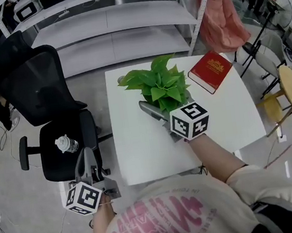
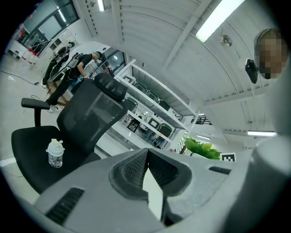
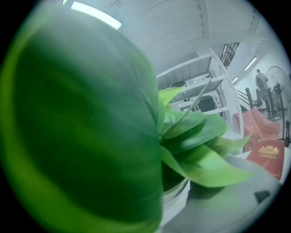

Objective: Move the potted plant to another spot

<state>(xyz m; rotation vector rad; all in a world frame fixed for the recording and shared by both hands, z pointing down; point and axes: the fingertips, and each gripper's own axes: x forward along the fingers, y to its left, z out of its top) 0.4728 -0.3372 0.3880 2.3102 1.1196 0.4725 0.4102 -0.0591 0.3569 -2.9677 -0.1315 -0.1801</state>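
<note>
The plant [image 1: 159, 85] stands near the middle of the worktop [image 1: 138, 141], with a book [image 1: 211, 71] at the far right corner. A chair [image 1: 42, 100] stands left of the worktop, a bottle [image 1: 66, 144] on its seat. Shelves [image 1: 112, 22] stand behind.

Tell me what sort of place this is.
Probably an office-style lab or workroom: a black mesh swivel office chair, long white metal shelving racks, and a small square white table.

Potted plant [image 1: 159, 87]: broad green leaves, white pot, upright near the middle of the white table [image 1: 139, 146].
</note>
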